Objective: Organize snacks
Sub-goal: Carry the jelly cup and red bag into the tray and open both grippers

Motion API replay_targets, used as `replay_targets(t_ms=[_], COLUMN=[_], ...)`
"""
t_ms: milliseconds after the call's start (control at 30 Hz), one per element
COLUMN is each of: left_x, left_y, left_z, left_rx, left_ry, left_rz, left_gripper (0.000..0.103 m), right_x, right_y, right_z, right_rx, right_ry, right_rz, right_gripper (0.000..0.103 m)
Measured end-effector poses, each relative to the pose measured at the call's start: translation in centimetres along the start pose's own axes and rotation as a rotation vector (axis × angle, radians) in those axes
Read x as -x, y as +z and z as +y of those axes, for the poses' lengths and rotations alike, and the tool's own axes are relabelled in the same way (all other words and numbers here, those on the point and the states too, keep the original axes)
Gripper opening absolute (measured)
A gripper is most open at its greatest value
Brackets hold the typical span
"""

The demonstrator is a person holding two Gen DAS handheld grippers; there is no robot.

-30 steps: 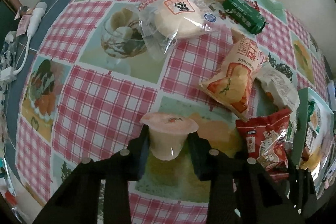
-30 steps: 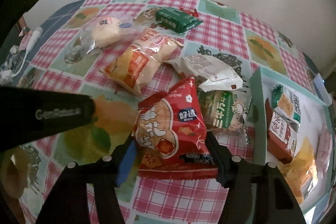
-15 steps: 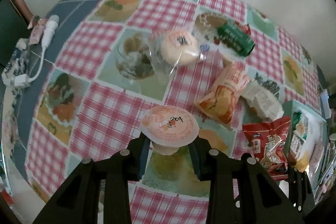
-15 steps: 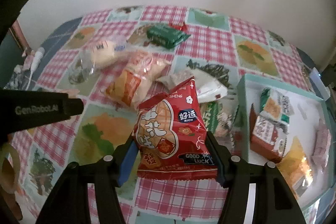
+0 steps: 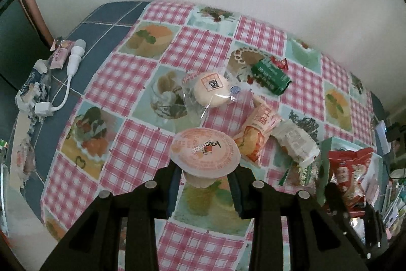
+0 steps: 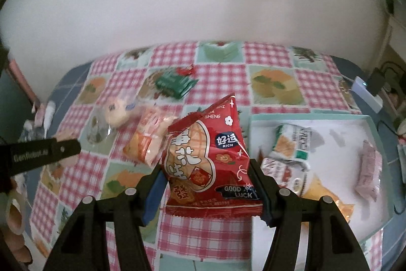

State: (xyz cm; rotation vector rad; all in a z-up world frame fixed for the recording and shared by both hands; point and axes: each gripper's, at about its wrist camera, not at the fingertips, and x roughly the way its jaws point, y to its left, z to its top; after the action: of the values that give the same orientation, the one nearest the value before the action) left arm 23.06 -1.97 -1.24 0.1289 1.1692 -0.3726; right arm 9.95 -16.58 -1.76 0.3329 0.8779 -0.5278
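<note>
While the left hand-held gripper [image 5: 204, 184] stays out of reach of the loose snacks, clamped on a jelly cup [image 5: 205, 154] above the tabletop [image 5: 137, 156], the right hand-held gripper [image 6: 206, 184] pinches a red bag [image 6: 206, 159] left of the tray [image 6: 375, 133]. Both are mid-carry. Next, I judge, each load must travel right, over the tray's rim, to a bare spot before release.

1. A jelly cup [image 5: 205, 153] with a peach-coloured foil lid is held upright above the checked tablecloth [image 5: 132, 164].
2. A red peanut bag [image 6: 212, 159] is held upright above the tablecloth, beside the tray [image 6: 375, 133].
3. A wrapped round bun [image 5: 212, 90], a green packet [image 5: 271, 76] and an orange snack bag [image 5: 256, 133] are left lying on the tablecloth.
</note>
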Motion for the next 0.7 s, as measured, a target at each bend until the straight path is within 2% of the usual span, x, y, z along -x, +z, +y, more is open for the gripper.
replay_targets(t_ms=[300,700], left_x=[1.9,2.9], left_y=[-0.2,-1.9], left_z=[-1.3,-6.3], left_rx=[-0.004,-0.086], left_ry=[-0.013,-0.025], left_rz=[-0.036,-0.042], left_gripper=[0.036,0.036], right_x=[2.2,4.0], right_y=[1.2,1.2], right_z=[-3.9,-8.9], right_rx=[-0.072,-0.153], right_ry=[-0.042,-0.076], right_rz=[-0.037,-0.064], right_gripper=[0.065,0.065])
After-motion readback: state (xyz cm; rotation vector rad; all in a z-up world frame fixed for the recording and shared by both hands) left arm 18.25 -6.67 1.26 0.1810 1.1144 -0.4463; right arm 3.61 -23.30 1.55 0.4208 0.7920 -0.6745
